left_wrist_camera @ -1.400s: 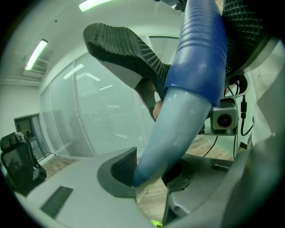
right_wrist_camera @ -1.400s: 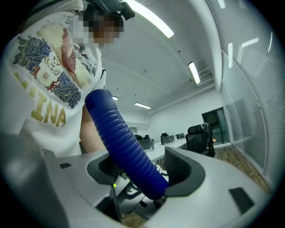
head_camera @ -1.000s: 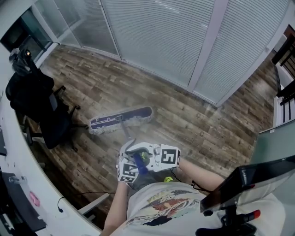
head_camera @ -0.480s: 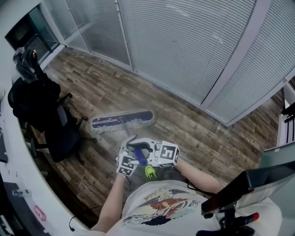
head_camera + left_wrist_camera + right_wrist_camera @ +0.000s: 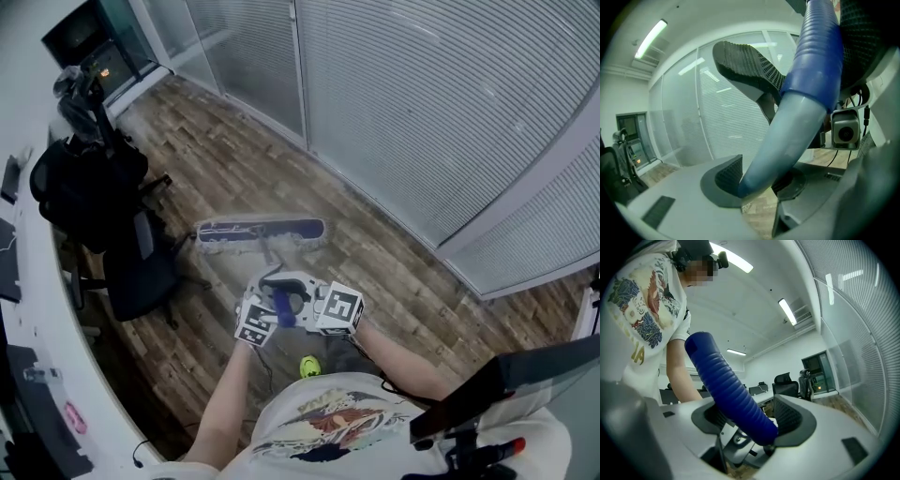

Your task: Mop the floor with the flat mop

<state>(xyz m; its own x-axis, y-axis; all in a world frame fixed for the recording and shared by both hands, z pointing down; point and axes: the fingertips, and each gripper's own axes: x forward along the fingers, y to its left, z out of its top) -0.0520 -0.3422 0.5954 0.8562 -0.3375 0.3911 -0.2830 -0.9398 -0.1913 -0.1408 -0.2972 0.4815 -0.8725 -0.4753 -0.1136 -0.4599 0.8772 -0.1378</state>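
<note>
The flat mop's head (image 5: 261, 231) lies on the wood floor (image 5: 394, 262) beside the glass wall. Its handle (image 5: 270, 259) runs back to a ribbed blue grip (image 5: 282, 306) with a green end cap (image 5: 307, 367). My left gripper (image 5: 270, 314) holds the handle (image 5: 801, 108) where the pale tube meets the blue grip. Its jaws have just been opening a little, and its pads (image 5: 725, 176) still clamp the tube. My right gripper (image 5: 302, 300) is shut on the blue grip (image 5: 729, 392), close beside the left one (image 5: 761, 180). Its pads (image 5: 790, 416) press both sides of the grip.
A black office chair (image 5: 141, 267) draped with dark cloth stands left of the mop head. A curved white desk (image 5: 37, 319) runs down the left edge. A glass wall with blinds (image 5: 422, 103) borders the floor at the back. A monitor (image 5: 511, 380) sits at the lower right.
Both grippers and the mop have travelled sideways along the glass wall toward the chair. The mop head now lies level across the picture instead of slanted.
</note>
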